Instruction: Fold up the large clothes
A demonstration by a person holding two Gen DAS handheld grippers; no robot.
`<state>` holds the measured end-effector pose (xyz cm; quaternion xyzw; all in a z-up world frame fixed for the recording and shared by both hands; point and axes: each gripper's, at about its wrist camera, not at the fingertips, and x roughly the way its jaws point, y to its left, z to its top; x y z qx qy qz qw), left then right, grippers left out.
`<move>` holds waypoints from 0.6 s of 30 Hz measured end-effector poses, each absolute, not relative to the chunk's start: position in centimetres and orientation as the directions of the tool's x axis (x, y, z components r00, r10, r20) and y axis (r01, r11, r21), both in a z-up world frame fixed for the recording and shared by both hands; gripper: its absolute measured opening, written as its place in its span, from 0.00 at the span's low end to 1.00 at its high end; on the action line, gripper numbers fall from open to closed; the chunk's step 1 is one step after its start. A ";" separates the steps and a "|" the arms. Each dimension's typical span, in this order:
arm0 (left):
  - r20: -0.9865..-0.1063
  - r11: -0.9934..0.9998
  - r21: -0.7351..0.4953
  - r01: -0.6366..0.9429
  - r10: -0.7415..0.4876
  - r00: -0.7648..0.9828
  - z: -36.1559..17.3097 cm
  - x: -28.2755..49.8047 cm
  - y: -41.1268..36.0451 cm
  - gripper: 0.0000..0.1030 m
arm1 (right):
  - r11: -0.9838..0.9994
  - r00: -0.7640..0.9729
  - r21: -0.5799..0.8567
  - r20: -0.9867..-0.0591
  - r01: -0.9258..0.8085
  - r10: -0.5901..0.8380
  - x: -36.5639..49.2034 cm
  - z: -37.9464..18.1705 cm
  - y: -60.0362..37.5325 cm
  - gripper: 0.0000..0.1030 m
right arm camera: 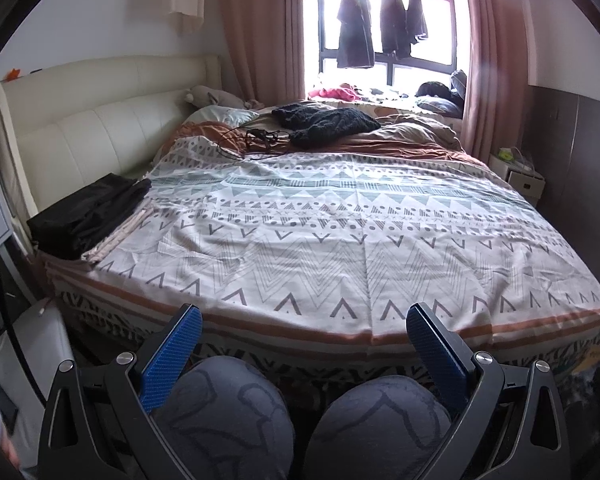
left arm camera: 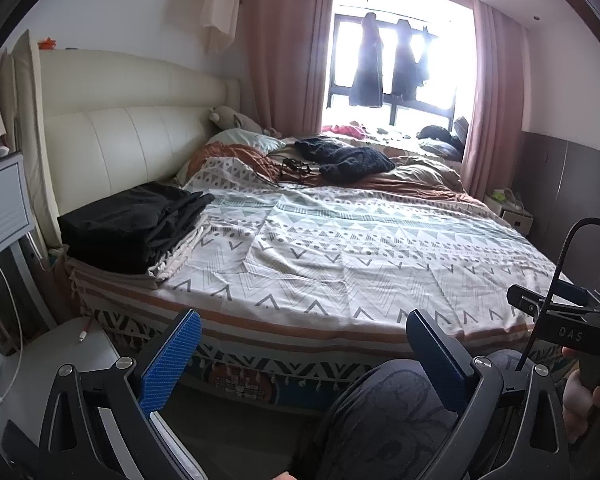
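A stack of folded black clothes (left arm camera: 128,228) lies on a striped folded piece at the bed's near left corner; it also shows in the right wrist view (right arm camera: 88,216). A dark knitted garment (left arm camera: 346,160) lies crumpled at the far side of the bed, also in the right wrist view (right arm camera: 324,120). My left gripper (left arm camera: 304,336) is open and empty, held before the bed's near edge. My right gripper (right arm camera: 304,332) is open and empty above the person's knees. The right gripper's body (left arm camera: 560,320) shows at the right edge of the left wrist view.
A patterned bedspread (left arm camera: 340,248) covers the bed. A tangle of black cables (left arm camera: 288,170) lies near the knitted garment. A white chair (left arm camera: 40,368) stands at the left. A small bedside box (right arm camera: 520,176) stands at the right. Dark clothes hang in the window (right arm camera: 356,20).
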<state>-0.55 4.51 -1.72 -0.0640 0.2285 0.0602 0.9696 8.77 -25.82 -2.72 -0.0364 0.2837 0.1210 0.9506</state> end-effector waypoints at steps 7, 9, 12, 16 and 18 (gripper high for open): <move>-0.465 0.984 -0.095 -0.151 0.090 0.881 -2.1 0.0 4.5 1.00 | 0.973 0.810 0.005 -0.552 -0.232 0.196 9.2 -3.0 -26.2 0.99; -0.460 0.984 -0.092 -0.152 0.094 0.883 -2.2 0.1 4.4 1.00 | 0.974 0.808 0.007 -0.557 -0.226 0.191 9.5 -3.2 -26.4 0.99; -0.469 0.984 -0.093 -0.154 0.093 0.878 -2.3 0.6 4.3 1.00 | 0.977 0.806 -0.001 -0.565 -0.215 0.177 9.8 -3.4 -26.5 0.99; -0.463 0.984 -0.076 -0.160 0.107 0.880 -2.1 1.2 4.1 1.00 | 0.979 0.806 0.009 -0.566 -0.203 0.172 10.4 -3.5 -26.9 0.99; -0.459 0.983 -0.077 -0.164 0.111 0.882 -2.0 1.5 4.1 1.00 | 0.980 0.807 0.011 -0.566 -0.200 0.170 10.7 -3.6 -27.1 0.99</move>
